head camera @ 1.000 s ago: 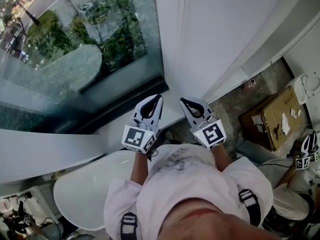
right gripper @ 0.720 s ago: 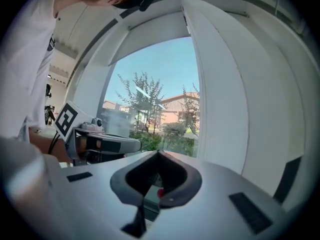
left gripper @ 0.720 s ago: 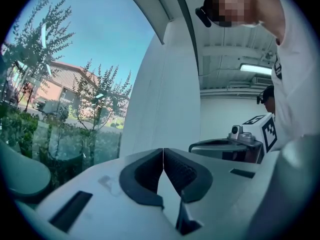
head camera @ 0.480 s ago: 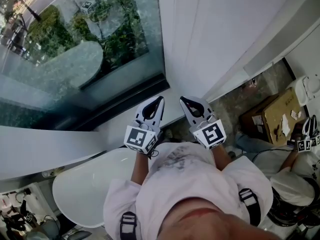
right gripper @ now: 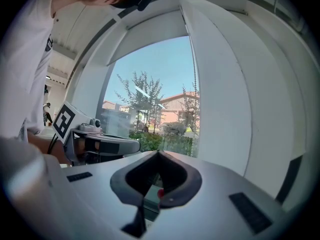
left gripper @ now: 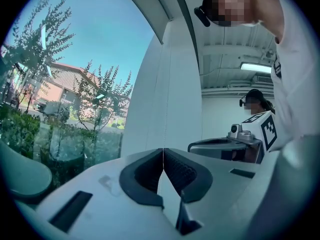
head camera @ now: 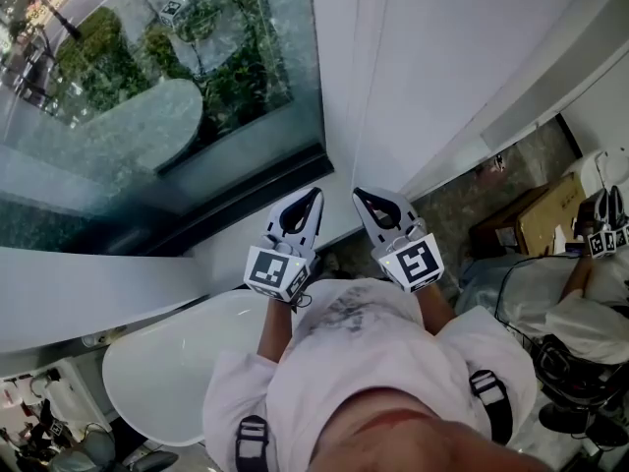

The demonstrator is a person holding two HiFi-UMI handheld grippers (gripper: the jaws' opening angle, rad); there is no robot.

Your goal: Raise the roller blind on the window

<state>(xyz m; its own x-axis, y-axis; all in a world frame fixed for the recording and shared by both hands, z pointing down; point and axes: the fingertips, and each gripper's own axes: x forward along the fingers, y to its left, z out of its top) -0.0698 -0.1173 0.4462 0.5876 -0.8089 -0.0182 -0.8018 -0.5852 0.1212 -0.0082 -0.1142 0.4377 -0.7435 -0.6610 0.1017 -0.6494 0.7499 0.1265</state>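
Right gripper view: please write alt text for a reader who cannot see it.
The right gripper, jaws shut and empty, points at a tall window showing trees and blue sky. The roller blind covers only the window's top, and a bead chain hangs at its right edge.

We look steeply down from the head at the left gripper [head camera: 314,195] and right gripper [head camera: 359,197] close below, while each gripper's own camera faces level along its jaws toward the window [head camera: 147,96], both sharing its glass and the neighbouring gripper.
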